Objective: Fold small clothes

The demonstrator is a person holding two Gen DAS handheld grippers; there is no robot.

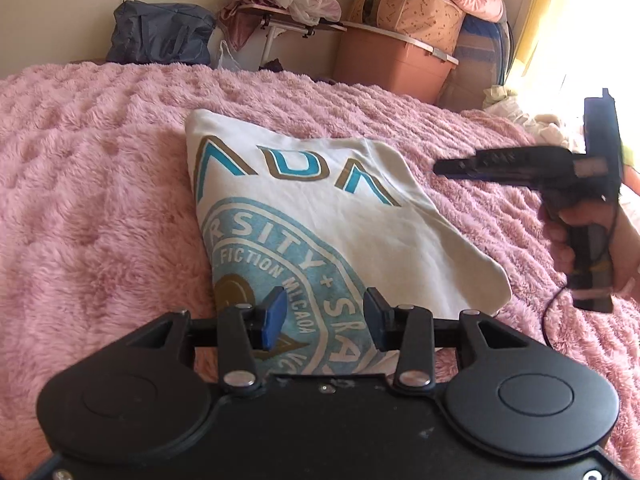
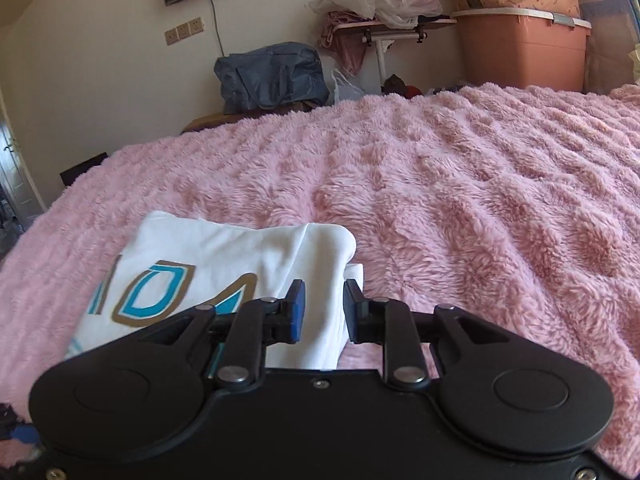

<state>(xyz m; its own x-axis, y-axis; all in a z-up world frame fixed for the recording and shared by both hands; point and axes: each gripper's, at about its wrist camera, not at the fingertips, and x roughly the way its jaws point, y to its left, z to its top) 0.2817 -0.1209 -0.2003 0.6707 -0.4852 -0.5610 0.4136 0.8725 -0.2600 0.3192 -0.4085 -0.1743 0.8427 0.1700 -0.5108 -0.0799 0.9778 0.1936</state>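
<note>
Folded white printed cotton T-shirt (image 1: 340, 216) lies released beneath the wide left gripper (image 1: 325, 318) and the narrowly parted, empty right gripper (image 2: 324, 310).

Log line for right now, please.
shirt: folded, flat on blanket | left tool: open, over shirt | right tool: open, empty

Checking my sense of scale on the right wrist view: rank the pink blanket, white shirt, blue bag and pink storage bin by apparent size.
1. pink blanket
2. white shirt
3. pink storage bin and blue bag: look alike, and both sit far back, so unranked.
</note>
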